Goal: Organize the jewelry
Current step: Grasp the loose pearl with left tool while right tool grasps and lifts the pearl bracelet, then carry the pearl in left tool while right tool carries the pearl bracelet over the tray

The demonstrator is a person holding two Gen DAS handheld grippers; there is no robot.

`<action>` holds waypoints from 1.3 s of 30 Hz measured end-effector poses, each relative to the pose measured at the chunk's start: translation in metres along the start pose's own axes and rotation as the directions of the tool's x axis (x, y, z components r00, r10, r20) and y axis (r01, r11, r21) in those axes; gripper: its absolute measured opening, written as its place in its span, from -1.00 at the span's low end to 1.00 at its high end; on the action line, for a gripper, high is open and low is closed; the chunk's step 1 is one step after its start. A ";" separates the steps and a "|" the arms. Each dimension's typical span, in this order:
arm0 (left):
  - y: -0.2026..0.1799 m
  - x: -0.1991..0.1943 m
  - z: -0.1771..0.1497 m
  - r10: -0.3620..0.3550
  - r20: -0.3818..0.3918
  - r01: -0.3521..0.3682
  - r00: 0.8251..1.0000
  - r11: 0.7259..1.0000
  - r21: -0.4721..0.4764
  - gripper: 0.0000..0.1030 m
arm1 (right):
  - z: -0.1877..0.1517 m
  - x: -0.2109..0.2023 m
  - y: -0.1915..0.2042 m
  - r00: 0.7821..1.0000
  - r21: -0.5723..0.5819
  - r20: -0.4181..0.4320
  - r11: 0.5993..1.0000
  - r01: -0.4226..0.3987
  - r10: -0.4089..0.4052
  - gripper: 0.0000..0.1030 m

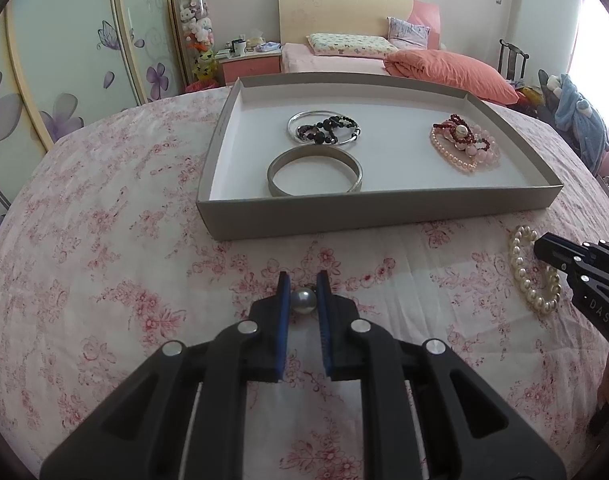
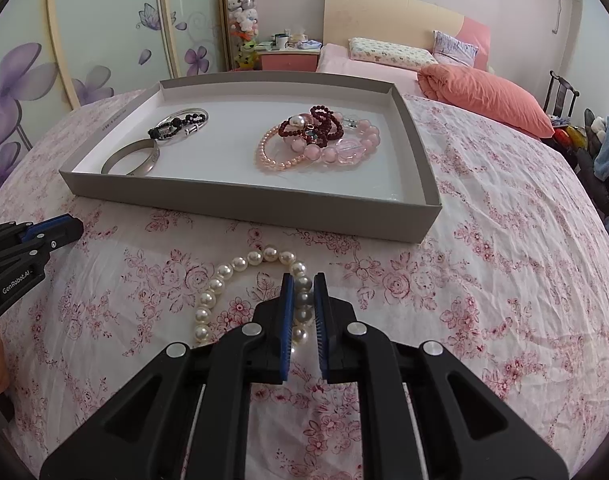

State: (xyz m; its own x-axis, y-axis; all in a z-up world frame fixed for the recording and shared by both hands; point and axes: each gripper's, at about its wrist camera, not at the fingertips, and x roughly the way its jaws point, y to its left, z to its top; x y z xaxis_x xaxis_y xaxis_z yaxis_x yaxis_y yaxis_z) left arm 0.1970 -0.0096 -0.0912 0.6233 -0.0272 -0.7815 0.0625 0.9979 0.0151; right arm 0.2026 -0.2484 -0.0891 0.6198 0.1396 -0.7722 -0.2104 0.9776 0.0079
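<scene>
Right now your left gripper [image 1: 303,292] is clamped on a single grey pearl [image 1: 303,301], just short of the tray's [image 1: 376,210] near wall; round and smooth, it could squirt out of the pads if you tilt or jolt. Your right gripper [image 2: 303,294] is pinched on one side of the white pearl bracelet [image 2: 240,284], also on the floral cloth [image 2: 484,300] before the tray; lifted, its loose loop may swing and catch that wall. Inside the tray, dropping carelessly could tangle the pink beads [image 2: 324,148] or knock the metal bangle [image 1: 315,172]
</scene>
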 end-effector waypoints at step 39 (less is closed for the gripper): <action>0.012 -0.043 -0.002 0.004 0.151 0.001 0.988 0.999 -0.035 -0.73 | 0.009 -0.072 -0.002 0.941 0.121 0.272 0.963 -0.240 0.200 -0.80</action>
State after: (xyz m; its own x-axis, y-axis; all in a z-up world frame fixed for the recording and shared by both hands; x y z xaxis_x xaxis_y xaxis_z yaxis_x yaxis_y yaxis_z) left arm 0.1691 0.0033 -0.0589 0.7343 -0.0318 -0.6781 0.0360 0.9993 -0.0078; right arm 0.1651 -0.2590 -0.0275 0.7470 0.3703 -0.5522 -0.2603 0.9271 0.2696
